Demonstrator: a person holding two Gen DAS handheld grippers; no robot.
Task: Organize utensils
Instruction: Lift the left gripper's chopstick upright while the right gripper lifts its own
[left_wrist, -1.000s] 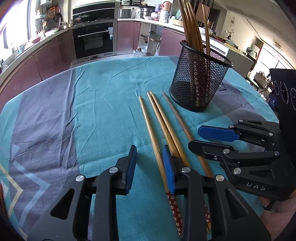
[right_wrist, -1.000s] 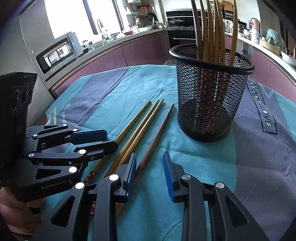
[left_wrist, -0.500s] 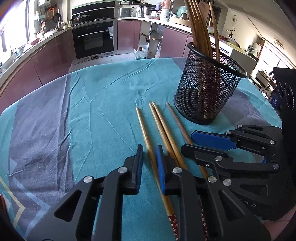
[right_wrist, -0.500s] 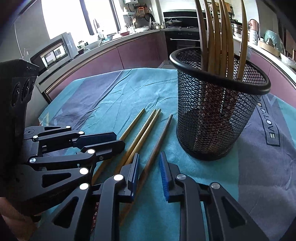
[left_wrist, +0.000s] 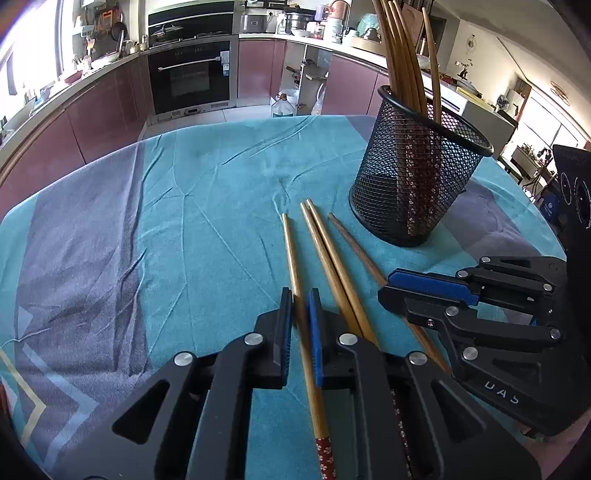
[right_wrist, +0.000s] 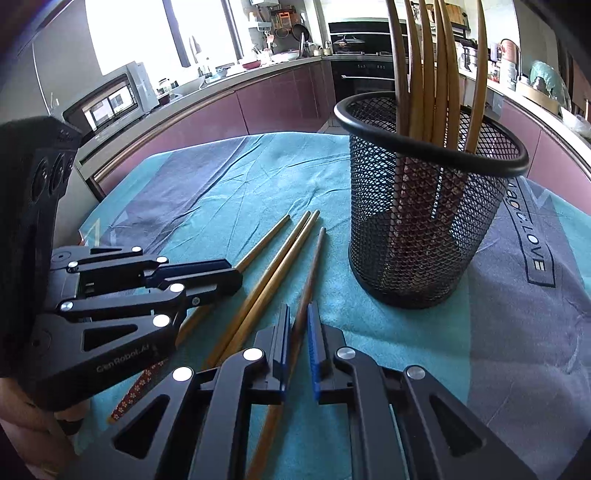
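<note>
Left gripper (left_wrist: 301, 314) is clamped on the leftmost chopstick (left_wrist: 291, 254); right gripper (right_wrist: 297, 325) has just been closing and now pinches the darker, rightmost chopstick (right_wrist: 314, 266). A sec ago both pairs of jaws stood apart w/ the sticks loose between or beside them, so both picks look secured and a lift comes next, I'd judge. Four chopsticks lie flat on the teal cloth (left_wrist: 207, 206), near side of the table, just left of the black mesh holder (left_wrist: 417, 184). The middle pair (left_wrist: 332, 254) lies untouched, side by side, between the two gripped ones. Long axes run near-to-far, fanning a bit: plain thin tips point far, toward the holder and kitchen; red patterned butt ends point back toward the person. Each grip sits approx mid-shaft, nearer the butt end. Holder stands upright w/ several chopsticks already in it, tips up. To drop in the same way, each stick prob. needs tipping upright, butt end down.
</note>
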